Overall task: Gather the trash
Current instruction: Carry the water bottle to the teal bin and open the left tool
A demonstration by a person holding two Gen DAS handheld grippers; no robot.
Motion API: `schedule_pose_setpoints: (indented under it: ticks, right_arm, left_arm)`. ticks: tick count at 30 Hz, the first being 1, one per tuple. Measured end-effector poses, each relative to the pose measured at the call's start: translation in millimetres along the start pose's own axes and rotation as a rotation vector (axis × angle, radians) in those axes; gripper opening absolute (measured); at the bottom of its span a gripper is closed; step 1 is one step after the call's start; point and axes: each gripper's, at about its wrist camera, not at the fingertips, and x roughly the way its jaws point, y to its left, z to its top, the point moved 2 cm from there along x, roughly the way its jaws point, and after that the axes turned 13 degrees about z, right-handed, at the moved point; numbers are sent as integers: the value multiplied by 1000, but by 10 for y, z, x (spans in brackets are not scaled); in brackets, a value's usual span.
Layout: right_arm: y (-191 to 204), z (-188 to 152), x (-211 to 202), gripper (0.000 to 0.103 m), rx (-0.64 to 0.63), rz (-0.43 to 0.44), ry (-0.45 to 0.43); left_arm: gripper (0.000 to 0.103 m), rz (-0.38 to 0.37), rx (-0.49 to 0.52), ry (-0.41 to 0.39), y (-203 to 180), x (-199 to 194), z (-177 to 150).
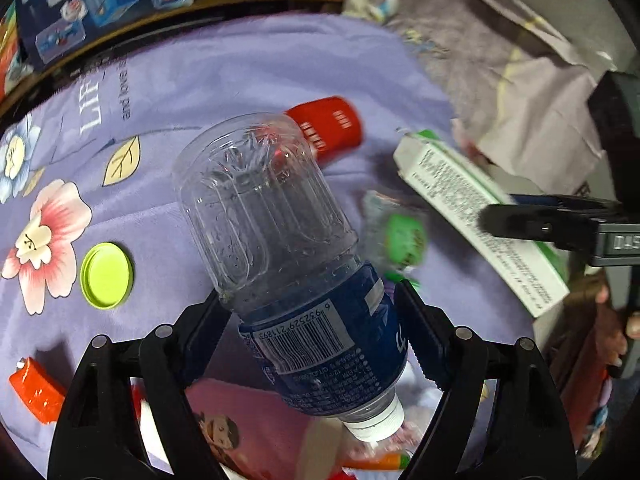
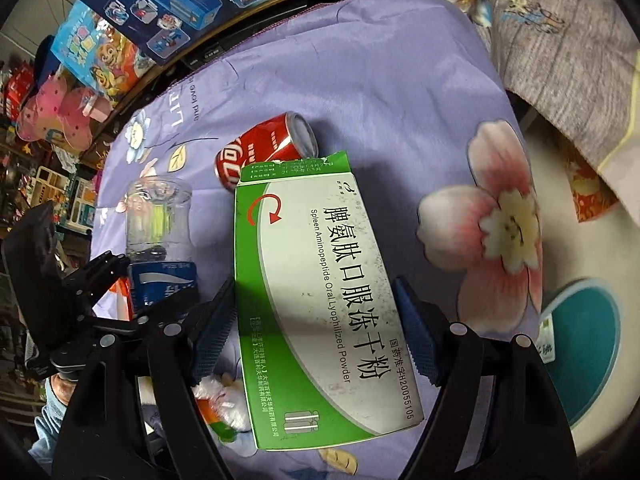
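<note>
My left gripper (image 1: pixel 312 312) is shut on a clear plastic bottle (image 1: pixel 260 208) with a blue label, pads on the label, white cap toward the camera. The bottle hangs above the purple flowered cloth (image 1: pixel 248 64). My right gripper (image 2: pixel 316 312) is shut on a green and white medicine box (image 2: pixel 320 280), pads on its long sides. That box (image 1: pixel 472 204) also shows at the right of the left wrist view, with one right finger (image 1: pixel 516 222) over it. A red cola can (image 2: pixel 268 148) lies on its side on the cloth beyond the box. The bottle (image 2: pixel 158 208) and left gripper (image 2: pixel 156 284) are at the left.
On the cloth lie a lime-green lid (image 1: pixel 106 274), an orange lighter (image 1: pixel 36 392) and a blurred green wrapper (image 1: pixel 404 240). Toy boxes (image 2: pixel 168 0) stand behind the cloth. A grey blanket (image 2: pixel 560 48) lies at the right, and a teal round container (image 2: pixel 584 344) sits below it.
</note>
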Motion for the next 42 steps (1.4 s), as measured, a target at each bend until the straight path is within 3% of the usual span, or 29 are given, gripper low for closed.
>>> schedule_pose_setpoints:
  ticks: [5, 12, 24, 32, 42]
  right_arm:
    - [-91, -205, -246, 73, 37, 19, -53]
    - [-404, -515, -696, 73, 108, 30, -140]
    - [-1549, -1382, -1813, 73, 339, -11, -370]
    - [-2163, -1870, -2081, 73, 455, -36, -424]
    - [-2541, -2036, -2084, 73, 519, -31, -425]
  left_arm:
    - [82, -21, 31, -43, -235, -198, 2]
    - [82, -82, 129, -84, -866, -419, -43]
    - [82, -162, 364, -59, -2340, -354, -218]
    - [82, -183, 501, -12, -3282, -109, -303]
    - [83, -162, 553, 75, -3920, 361, -255]
